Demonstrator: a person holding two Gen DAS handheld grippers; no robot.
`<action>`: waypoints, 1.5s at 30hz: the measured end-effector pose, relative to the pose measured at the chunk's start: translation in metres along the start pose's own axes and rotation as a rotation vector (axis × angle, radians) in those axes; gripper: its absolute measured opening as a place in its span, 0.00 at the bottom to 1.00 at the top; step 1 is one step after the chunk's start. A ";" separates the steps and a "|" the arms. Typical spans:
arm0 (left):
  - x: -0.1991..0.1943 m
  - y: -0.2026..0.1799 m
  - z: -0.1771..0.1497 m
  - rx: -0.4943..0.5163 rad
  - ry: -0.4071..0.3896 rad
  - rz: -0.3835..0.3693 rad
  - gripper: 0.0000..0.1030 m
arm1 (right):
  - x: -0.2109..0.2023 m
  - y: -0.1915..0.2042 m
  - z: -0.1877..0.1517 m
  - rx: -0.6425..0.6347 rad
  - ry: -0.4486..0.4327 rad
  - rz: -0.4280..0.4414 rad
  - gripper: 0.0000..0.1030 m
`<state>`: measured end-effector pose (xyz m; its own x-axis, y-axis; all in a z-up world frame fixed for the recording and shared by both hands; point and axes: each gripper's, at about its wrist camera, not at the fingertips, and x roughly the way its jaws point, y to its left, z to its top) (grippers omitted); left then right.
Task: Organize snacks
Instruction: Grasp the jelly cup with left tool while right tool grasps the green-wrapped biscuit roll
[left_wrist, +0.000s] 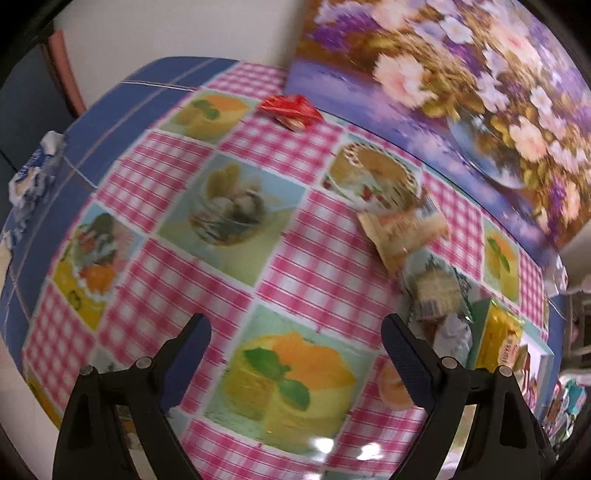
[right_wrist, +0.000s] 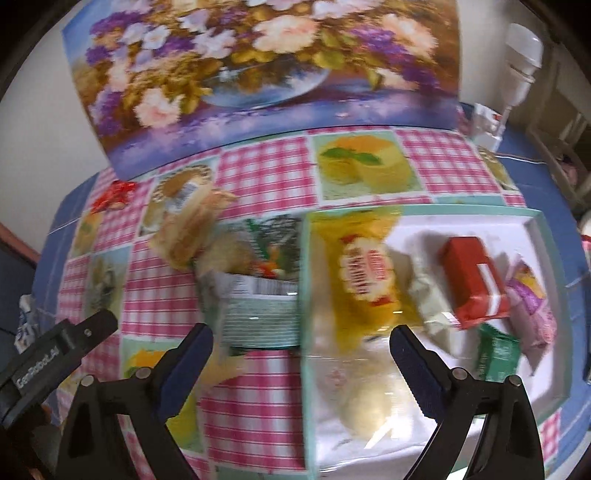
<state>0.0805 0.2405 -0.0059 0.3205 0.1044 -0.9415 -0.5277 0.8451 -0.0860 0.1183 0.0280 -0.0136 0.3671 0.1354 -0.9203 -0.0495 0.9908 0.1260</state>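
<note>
Nearest in the right wrist view, the right gripper (right_wrist: 301, 354) hangs with its jaws spread wide and nothing between them, over the near left edge of the shallow white tray with a mint-green rim (right_wrist: 535, 221). The tray already holds several snacks: a clear packet with a pale round cake (right_wrist: 365, 406) at the near end, a yellow plastic packet with a red-and-white label (right_wrist: 365, 280), a cream-coloured wrapper (right_wrist: 432, 306), a red carton-like pack (right_wrist: 476, 280), a small green sachet (right_wrist: 498, 354) and a pink-and-purple wrapper (right_wrist: 532, 314) at the right side. So a good part of the sorting looks done.

What seems left lies outside the tray, on the pink checked oilcloth with dessert pictures (right_wrist: 258, 398). Just left of the tray rim sits a pale green striped packet with a barcode (right_wrist: 258, 314), touching or nearly touching the rim. Beyond it, to the far left, a beige biscuit packet (right_wrist: 192, 221) lies tilted, and farther still a small red crinkled foil wrapper (right_wrist: 114, 195) rests near the flower painting (right_wrist: 258, 74) propped at the back.

The left gripper (left_wrist: 295, 336) also has its jaws wide apart and empty, hovering above bare cloth, well short of the beige packet. Motion blur hides the finer print on every packet.
</note>
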 end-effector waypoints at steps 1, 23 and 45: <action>0.002 -0.004 -0.001 0.004 0.011 -0.015 0.91 | 0.000 -0.003 0.001 0.005 -0.001 -0.009 0.95; 0.038 -0.103 -0.050 0.393 0.141 -0.040 0.91 | -0.005 -0.063 0.008 0.199 0.017 -0.012 0.95; 0.052 -0.053 -0.026 0.237 0.157 -0.088 0.45 | 0.001 -0.033 0.010 0.088 -0.008 0.018 0.95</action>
<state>0.1043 0.1871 -0.0586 0.2209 -0.0413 -0.9744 -0.2987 0.9482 -0.1079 0.1292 -0.0047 -0.0148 0.3744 0.1530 -0.9145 0.0253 0.9842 0.1750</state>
